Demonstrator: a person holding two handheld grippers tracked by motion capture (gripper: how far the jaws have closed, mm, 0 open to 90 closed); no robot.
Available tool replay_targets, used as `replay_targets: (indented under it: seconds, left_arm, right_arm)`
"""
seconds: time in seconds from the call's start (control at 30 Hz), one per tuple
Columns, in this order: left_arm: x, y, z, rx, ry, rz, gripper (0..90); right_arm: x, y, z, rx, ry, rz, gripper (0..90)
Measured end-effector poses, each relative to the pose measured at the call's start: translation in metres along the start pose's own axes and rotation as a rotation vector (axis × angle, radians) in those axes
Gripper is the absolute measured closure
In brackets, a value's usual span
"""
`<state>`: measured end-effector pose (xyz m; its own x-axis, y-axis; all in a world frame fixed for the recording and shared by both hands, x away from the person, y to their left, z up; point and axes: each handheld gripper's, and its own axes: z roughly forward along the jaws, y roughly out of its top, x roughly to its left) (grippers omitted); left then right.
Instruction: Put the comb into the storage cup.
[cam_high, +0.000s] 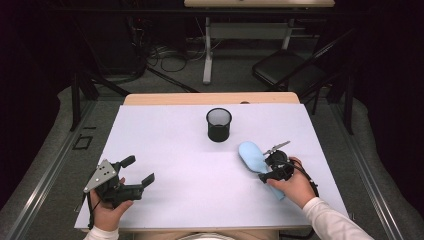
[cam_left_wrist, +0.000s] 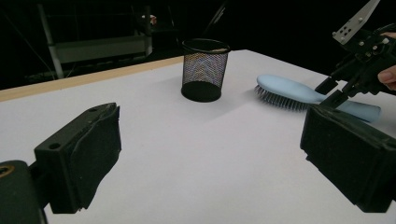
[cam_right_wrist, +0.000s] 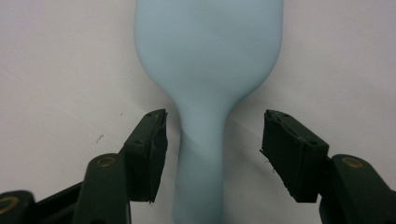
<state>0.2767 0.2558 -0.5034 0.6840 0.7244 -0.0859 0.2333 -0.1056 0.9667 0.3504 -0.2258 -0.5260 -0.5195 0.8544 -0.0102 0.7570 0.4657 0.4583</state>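
A light blue hairbrush (cam_high: 251, 155) lies bristles down on the white table, right of centre. In the right gripper view its neck (cam_right_wrist: 203, 140) runs between the two black jaws, which stand apart on either side without touching it. My right gripper (cam_high: 268, 168) is open over the handle. In the left gripper view the hairbrush (cam_left_wrist: 289, 91) shows with that gripper above its handle. My left gripper (cam_high: 137, 173) is open near the front left of the table, its jaws wide and nothing between them. A black mesh cup (cam_high: 219, 124) stands upright at the middle back.
The white table top (cam_high: 185, 165) ends in a wooden strip (cam_high: 210, 98) at the far edge. Beyond it stand a folding chair (cam_high: 287, 70), desk legs and cables on the floor. The mesh cup (cam_left_wrist: 204, 70) is ahead of the left gripper.
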Motion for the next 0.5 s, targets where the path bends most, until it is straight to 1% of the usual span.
replay_targets:
  seconds: [0.1,0.13,0.17,0.3,0.33,0.37,0.4,0.43,0.47,0.5]
  left_arm:
    - [0.0002,-0.0001,0.0000,-0.002,-0.001,-0.002,5.3]
    - [0.0002,0.0000,-0.0001,0.000,0.001,-0.001,5.3]
    - [0.0001,0.0000,-0.0001,-0.001,0.001,0.000,5.3]
    - [0.0002,-0.0001,0.0000,0.001,0.002,-0.001,5.3]
    - [0.0002,-0.0001,0.0000,-0.001,0.002,-0.003,5.3]
    - [0.0003,-0.0001,-0.0001,0.000,0.003,-0.002,5.3]
    - [0.0004,-0.0001,-0.0002,0.001,0.002,-0.002,5.3]
    - [0.0004,-0.0001,-0.0001,0.001,0.002,-0.002,5.3]
    - [0.0003,-0.0001,-0.0001,0.000,0.002,-0.003,5.3]
    - [0.0003,-0.0001,0.0000,-0.001,0.000,-0.001,5.3]
  right_arm:
    - [-0.0001,0.0003,0.0027,-0.009,-0.006,-0.001,41.4]
    - [-0.0003,0.0004,0.0037,-0.011,-0.002,0.003,41.8]
    - [-0.0003,0.0007,0.0040,-0.002,0.000,0.004,43.1]
    - [0.0000,0.0005,0.0072,-0.006,0.010,0.009,47.4]
    - [0.0000,0.0008,0.0072,0.006,0.011,0.006,48.1]
    - [0.0005,0.0009,0.0076,0.008,0.008,0.005,48.5]
    - [0.0011,0.0012,0.0085,0.004,0.012,0.004,49.0]
    - [0.0016,0.0009,0.0102,-0.015,0.013,0.006,49.5]
    - [0.0022,0.0010,0.0107,-0.018,0.011,0.007,50.0]
    - [0.0020,0.0016,0.0098,0.001,0.007,-0.002,50.8]
